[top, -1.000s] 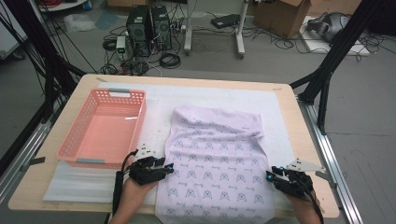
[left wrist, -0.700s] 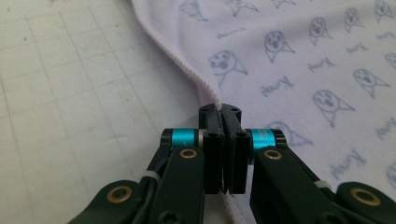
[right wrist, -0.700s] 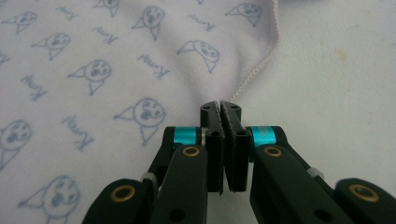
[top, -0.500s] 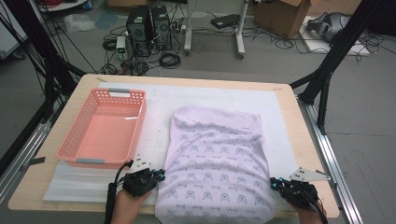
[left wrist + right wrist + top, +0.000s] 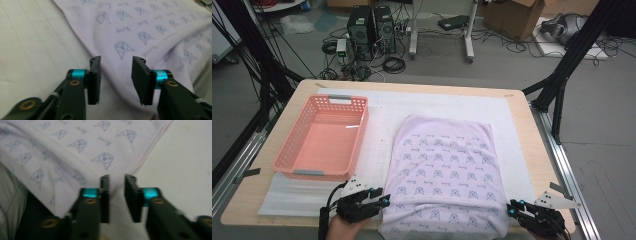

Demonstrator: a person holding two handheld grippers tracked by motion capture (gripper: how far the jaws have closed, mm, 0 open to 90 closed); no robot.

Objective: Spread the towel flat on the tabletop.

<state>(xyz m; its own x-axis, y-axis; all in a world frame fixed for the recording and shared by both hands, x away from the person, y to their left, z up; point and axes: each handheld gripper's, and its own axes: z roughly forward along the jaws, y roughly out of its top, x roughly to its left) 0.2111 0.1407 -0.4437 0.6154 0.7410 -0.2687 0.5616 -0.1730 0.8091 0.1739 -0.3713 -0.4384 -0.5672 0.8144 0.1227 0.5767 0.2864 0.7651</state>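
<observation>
A pale lilac cloth (image 5: pixel 444 175) printed with small blue motifs lies spread flat on the white mat (image 5: pixel 382 112) that covers the wooden table (image 5: pixel 532 145); it sits right of centre, its far edge rounded and smooth, its near edge hanging just over the near side of the table; a few soft wrinkles cross its near part.

The left gripper (image 5: pixel 382 201) rests at the cloth's near left corner, held by a hand (image 5: pixel 343 229) coming in from the near edge; in the left gripper view its jaws stand apart, with the cloth (image 5: pixel 140 37) lying beneath and between them and nothing pinched.

The right gripper (image 5: pixel 513 208) sits at the near right corner, just beside the cloth's edge; in the right gripper view its jaws stand a little apart, gripping nothing, and the hemmed edge of the cloth (image 5: pixel 75 145) runs right up to the gap between them.

A pink plastic basket (image 5: pixel 354 137) stands on the left of the mat, close beside the cloth but apart from it.
</observation>
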